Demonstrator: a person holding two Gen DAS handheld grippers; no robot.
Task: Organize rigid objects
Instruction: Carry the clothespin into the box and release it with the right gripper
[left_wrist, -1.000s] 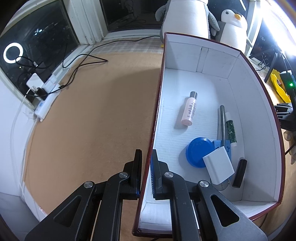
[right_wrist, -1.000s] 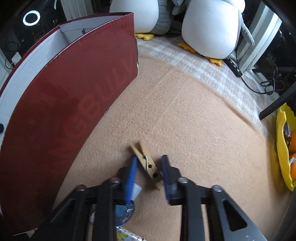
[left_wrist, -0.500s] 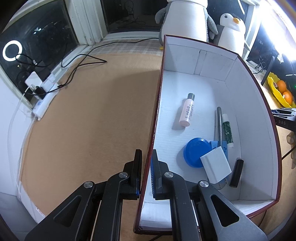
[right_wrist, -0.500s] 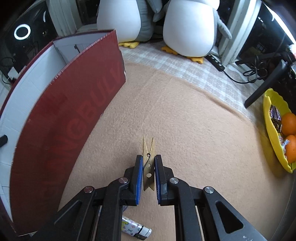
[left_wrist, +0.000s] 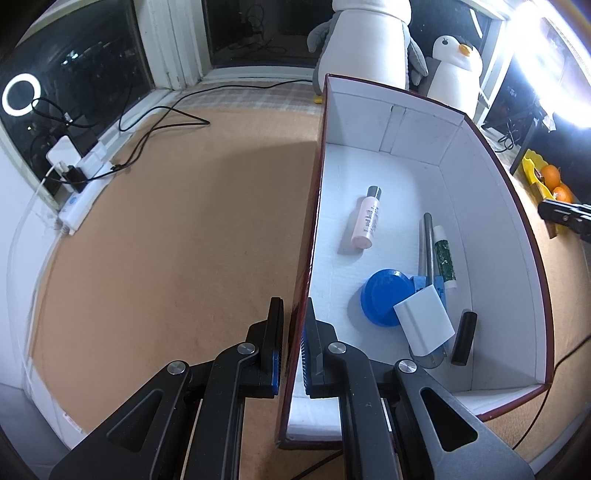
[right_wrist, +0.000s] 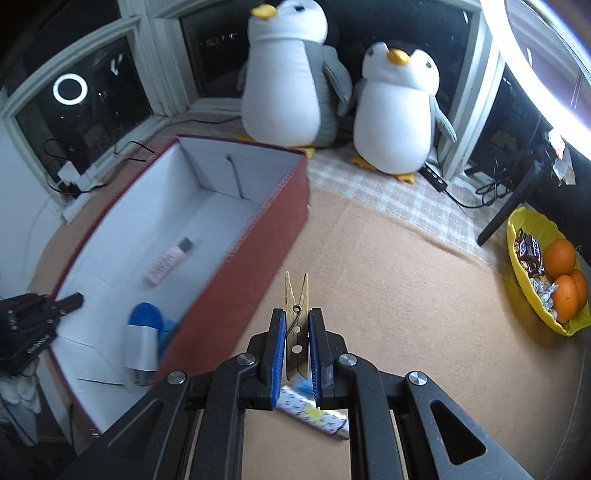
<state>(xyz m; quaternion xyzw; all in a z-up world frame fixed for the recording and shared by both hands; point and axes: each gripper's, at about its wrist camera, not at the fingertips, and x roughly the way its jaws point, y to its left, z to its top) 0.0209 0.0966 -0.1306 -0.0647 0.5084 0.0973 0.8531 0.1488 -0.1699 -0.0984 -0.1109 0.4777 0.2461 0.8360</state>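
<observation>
Clothespin (right_wrist: 296, 325): a wooden spring peg is pinched at its middle between the pads of the right gripper (right_wrist: 296, 350), its two legs pointing up toward 12 o'clock; it is carried clear of the tan mat (right_wrist: 424, 295), judged so that it can be taken over the box wall.

Right gripper: the jaws are pressed onto the peg's flat sides, which is judged to keep it from twisting.

Box (left_wrist: 413, 129): a long carton, dark red outside and white inside, is seen lying open-topped at 10 o'clock of the right gripper; it is judged to be the collecting place.

Left gripper (left_wrist: 291, 354): the box's near long wall is clamped between its pads, one finger outside and one inside, at 6 o'clock in the left wrist view; the hold is judged to steady the light carton while things are dropped in.

Contents: a pink bottle (left_wrist: 366, 221), a blue lid (left_wrist: 384, 295), a white block (left_wrist: 424, 320), a black cap (left_wrist: 464, 338) and a green-labelled tube (left_wrist: 444, 256) beside a grey rod are seen on the box floor, mostly crowded toward 4 o'clock.

Free space: the floor near the far end wall is bare, so room is judged to be left for the peg.

Remaining item: a patterned lighter-like piece (right_wrist: 314, 415) is seen on the mat beneath the right gripper, at 6 o'clock, not yet boxed.

Bystanders: two plush penguins (right_wrist: 397, 110) and a yellow fruit bowl (right_wrist: 517, 273) at 3 o'clock are judged to be no part of the sorting.
</observation>
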